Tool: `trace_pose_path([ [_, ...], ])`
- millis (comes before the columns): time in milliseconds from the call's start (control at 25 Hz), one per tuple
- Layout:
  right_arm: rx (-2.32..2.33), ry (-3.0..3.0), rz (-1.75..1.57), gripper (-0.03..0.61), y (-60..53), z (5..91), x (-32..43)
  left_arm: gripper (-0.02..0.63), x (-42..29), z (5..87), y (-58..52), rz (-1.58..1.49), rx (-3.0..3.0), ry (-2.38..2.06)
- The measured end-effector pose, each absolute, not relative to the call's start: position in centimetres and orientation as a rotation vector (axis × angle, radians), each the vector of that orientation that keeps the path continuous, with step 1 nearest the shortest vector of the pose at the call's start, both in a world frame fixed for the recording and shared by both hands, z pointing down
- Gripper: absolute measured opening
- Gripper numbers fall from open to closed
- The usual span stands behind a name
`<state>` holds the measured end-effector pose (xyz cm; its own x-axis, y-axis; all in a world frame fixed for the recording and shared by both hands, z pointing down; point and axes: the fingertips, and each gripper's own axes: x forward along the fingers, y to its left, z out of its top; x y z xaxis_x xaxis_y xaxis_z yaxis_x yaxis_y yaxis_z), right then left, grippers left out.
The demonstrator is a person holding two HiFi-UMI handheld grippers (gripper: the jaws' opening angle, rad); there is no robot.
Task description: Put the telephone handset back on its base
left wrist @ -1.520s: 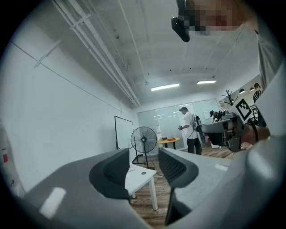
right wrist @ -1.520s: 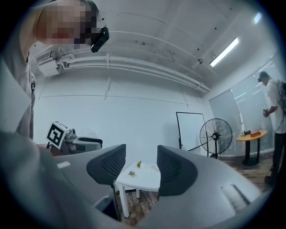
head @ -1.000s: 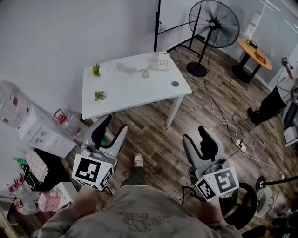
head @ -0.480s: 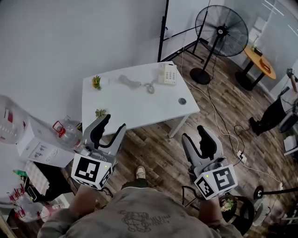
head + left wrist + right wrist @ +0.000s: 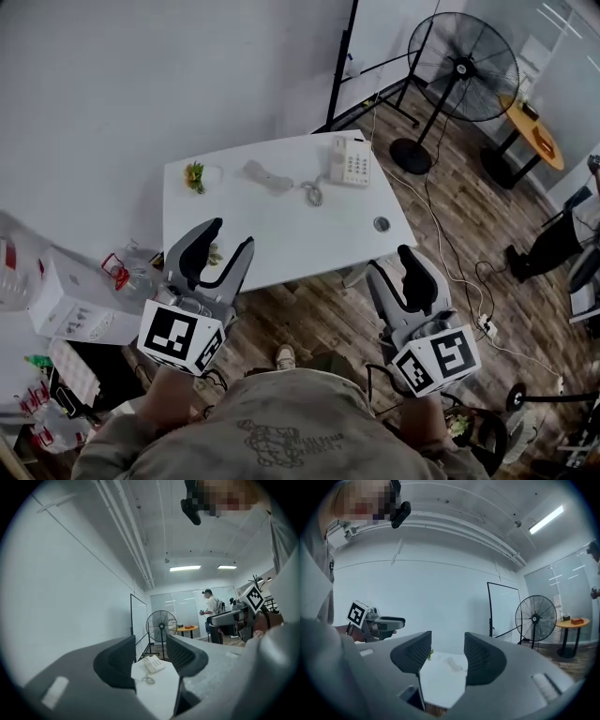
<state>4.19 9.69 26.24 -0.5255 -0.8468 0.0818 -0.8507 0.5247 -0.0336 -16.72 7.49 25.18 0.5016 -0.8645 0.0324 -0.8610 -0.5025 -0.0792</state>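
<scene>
- One white desk [image 5: 281, 239] stands ahead of and below both pairs of fingers, and it carries the task's things.
- Left gripper [image 5: 228, 236] and right gripper [image 5: 390, 264] each have their fingers apart with nothing between them, well short of the phone.
- Base [image 5: 352, 161] sits far ahead, nearer the right fingers, without its handset.
- Handset [image 5: 266, 175] lies on the desk beside the base, ahead of the left fingers. No step looks done: reaching, grasping and placing are all left.

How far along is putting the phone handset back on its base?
Done: nothing; the handset lies on the table apart from the base. In hand: nothing; the left gripper and right gripper are open, empty, away from the handset. Left: reach it, grasp it, set it on the base.
</scene>
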Motion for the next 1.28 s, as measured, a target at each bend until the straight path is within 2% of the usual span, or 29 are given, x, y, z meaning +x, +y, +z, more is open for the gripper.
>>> trace_pose_path([
  [560,1.354,-2.705,0.158,0.264,1.7,28.6,4.3,0.193,-15.9,28.2,1.1,-0.232,-2.639,1.61],
  [1280,0.886,-2.861,0.167,0.264,-15.0,29.4,6.9,0.197,-12.9,27.6,-9.8,-0.263,-2.38,2.022],
])
